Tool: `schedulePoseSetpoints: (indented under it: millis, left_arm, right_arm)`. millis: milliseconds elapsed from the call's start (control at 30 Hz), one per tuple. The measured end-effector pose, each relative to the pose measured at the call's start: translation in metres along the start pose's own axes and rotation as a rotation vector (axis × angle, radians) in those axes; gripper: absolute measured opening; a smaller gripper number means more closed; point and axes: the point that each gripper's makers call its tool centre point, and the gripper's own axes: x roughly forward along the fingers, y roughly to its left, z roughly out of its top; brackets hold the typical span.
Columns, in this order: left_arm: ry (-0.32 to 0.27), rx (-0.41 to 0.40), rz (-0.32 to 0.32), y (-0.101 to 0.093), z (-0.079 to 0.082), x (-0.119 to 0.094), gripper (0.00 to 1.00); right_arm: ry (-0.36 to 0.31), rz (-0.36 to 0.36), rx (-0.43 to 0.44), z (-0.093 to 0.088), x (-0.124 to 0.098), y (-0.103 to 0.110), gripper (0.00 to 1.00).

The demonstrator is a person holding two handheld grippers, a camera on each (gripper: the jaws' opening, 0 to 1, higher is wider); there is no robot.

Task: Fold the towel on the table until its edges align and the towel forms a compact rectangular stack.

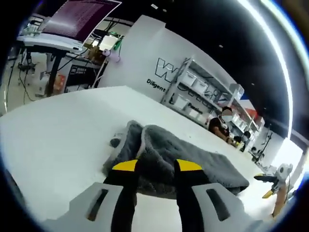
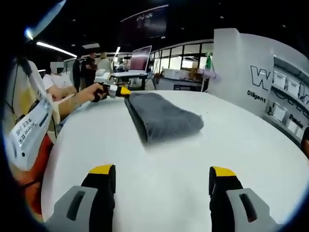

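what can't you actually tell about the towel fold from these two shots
- Near edge of the folded dark grey towel: left gripper view, covered by the left gripper, its jaws slightly apart.
- Far side and underside of the towel: right gripper view, hidden by its own bulk, so edge alignment stays unconfirmed.
- Left gripper at the towel's far corner: right gripper view, too small to judge contact.
- Right gripper: open above the white table.

One grey towel [image 2: 161, 116], folded, lies on one white table [image 2: 193, 169]. Two grippers are in play: the left gripper [image 1: 157, 166] over the towel's near edge, and the right gripper [image 2: 161, 176] above bare tabletop. Perhaps three people stand beyond the table's far edge, too blurred to count surely.
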Motion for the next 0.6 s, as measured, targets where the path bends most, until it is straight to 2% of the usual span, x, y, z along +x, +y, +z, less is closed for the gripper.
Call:
schedulePoseSetpoints:
  millis: [67,300,433,500,600]
  left_arm:
    - [0.005,0.0,0.006,0.004,0.0,0.0,0.31]
    - [0.01,-0.007,-0.035,-0.006,0.008,0.015,0.31]
    - [0.012,-0.01,-0.066,-0.01,0.01,0.025,0.2]
    - [-0.023,-0.018,-0.103,-0.016,0.016,0.025,0.15]
    - [-0.06,-0.004,-0.103,-0.015,0.026,0.022,0.09]
  right_arm:
    - [0.001,0.003,0.0,0.0,0.0,0.001,0.8]
    - [0.0,-0.002,0.0,0.0,0.0,0.0,0.8]
    - [0.003,-0.009,-0.001,-0.001,0.0,-0.001,0.8]
    - [0.003,-0.009,-0.002,-0.001,0.0,-0.001,0.8]
    - [0.006,-0.008,-0.003,-0.002,0.0,-0.001,0.79]
